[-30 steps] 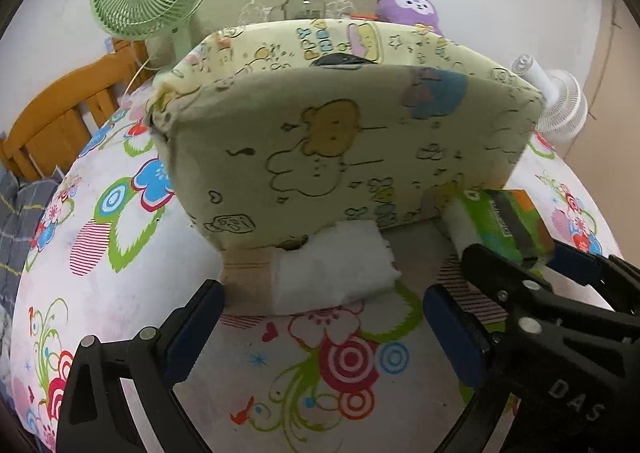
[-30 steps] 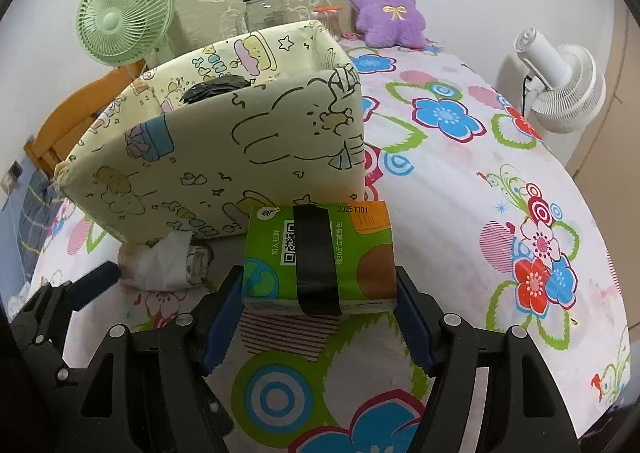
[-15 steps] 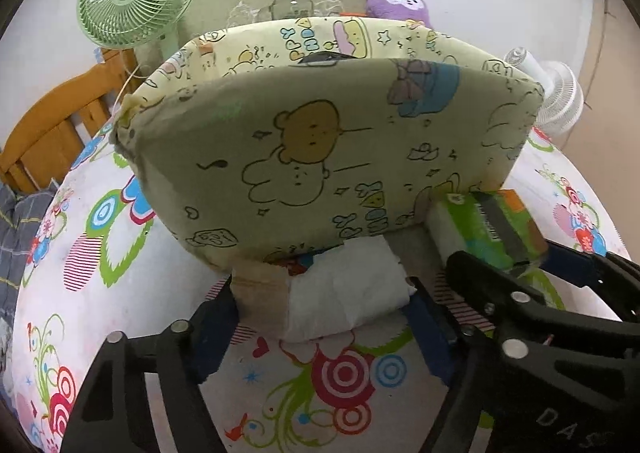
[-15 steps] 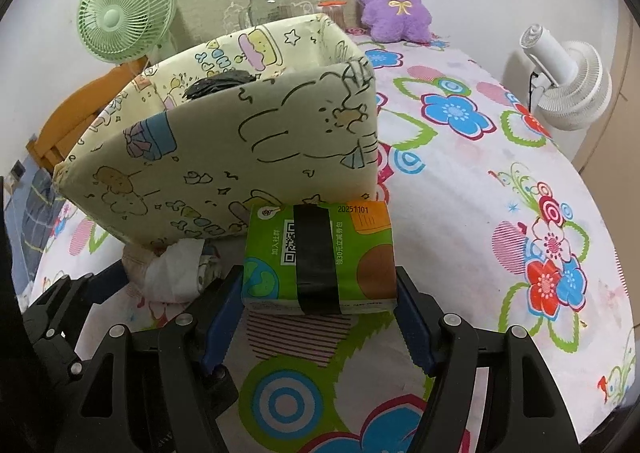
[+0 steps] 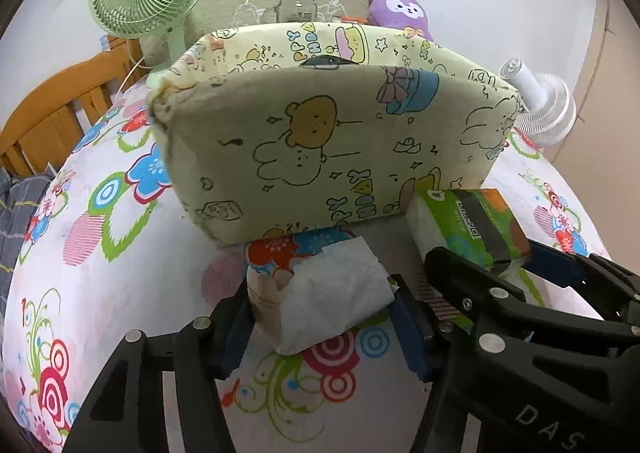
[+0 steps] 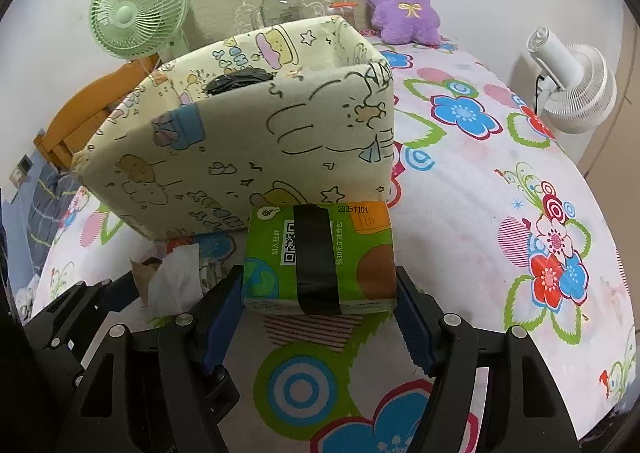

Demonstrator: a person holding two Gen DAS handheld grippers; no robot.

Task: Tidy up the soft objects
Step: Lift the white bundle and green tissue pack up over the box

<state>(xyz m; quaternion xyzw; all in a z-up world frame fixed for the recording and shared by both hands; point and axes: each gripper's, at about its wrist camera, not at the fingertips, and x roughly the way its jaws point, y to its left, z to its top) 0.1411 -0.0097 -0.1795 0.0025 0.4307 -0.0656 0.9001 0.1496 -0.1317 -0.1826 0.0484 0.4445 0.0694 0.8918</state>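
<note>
Green rectangular tissue pack with black tape band (image 6: 320, 257): flat on flowered bedsheet (image 6: 500, 189), just before pale yellow cartoon-print fabric bin (image 6: 248, 141); long axis crosswise, band running toward bin. Clamped at both short ends by right gripper (image 6: 318, 319).
White opened soft tissue pack (image 5: 320, 293): left of green one, torn end up. Between closing jaws of left gripper (image 5: 324, 327), pads touching sides.

A: Where is the fabric storage box (image 6: 256, 141) sitting?
B: It's sitting mid-bed on the bedsheet (image 6: 480, 189); the tissue pack (image 6: 320, 257) is lying just before its near right corner.
A: And to the left?
B: The tissue wad (image 5: 332, 293) is lying near, left of the pack.
A: Behind?
B: The desk fan (image 6: 138, 15), jar (image 6: 280, 7) and plush toy (image 6: 404, 5) are standing far back; a second fan (image 6: 576, 89) is standing far right.
</note>
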